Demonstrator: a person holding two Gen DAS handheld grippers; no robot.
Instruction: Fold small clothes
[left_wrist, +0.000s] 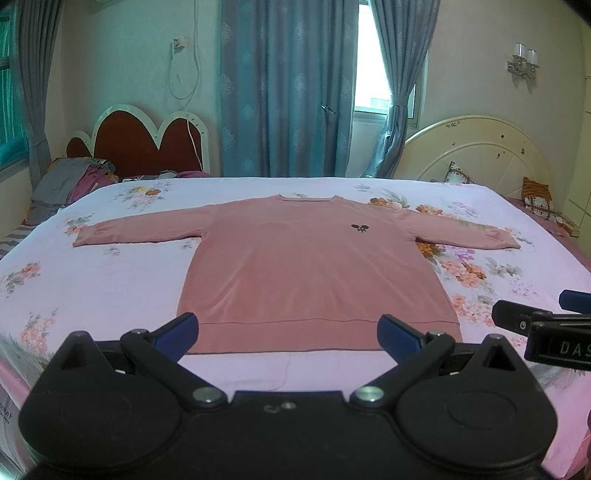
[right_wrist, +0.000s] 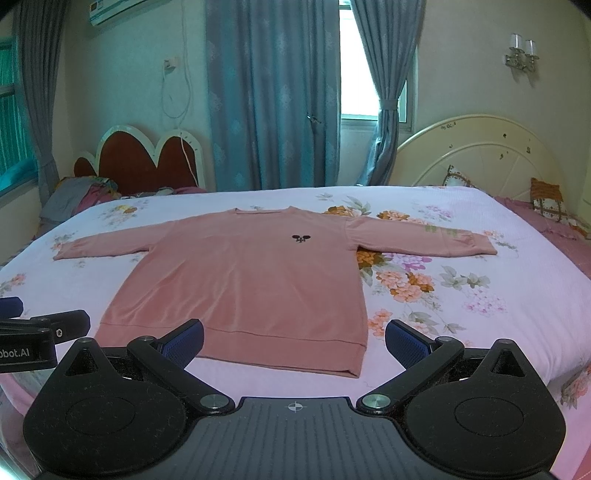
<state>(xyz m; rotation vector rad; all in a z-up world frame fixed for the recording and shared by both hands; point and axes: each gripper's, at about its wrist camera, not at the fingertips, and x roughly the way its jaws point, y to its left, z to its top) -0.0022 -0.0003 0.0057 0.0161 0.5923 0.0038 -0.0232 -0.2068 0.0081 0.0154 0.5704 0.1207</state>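
Note:
A pink long-sleeved top (left_wrist: 310, 266) (right_wrist: 243, 273) lies flat and face up on the bed, both sleeves spread out sideways, with a small dark emblem on its chest. My left gripper (left_wrist: 288, 332) hovers open in front of the hem, nothing between its blue-padded fingers. My right gripper (right_wrist: 293, 341) is open too, near the hem's right corner, and holds nothing. Each gripper shows at the edge of the other's view: the right one (left_wrist: 546, 321) and the left one (right_wrist: 37, 328).
The bed carries a pale lilac floral sheet (left_wrist: 110, 280) (right_wrist: 480, 295). A cream round headboard (right_wrist: 480, 147) and patterned pillows (right_wrist: 550, 199) lie at the right. A red scalloped headboard (left_wrist: 144, 144) with heaped bedding (left_wrist: 70, 181) sits far left. Blue curtains (left_wrist: 280, 88) hang behind.

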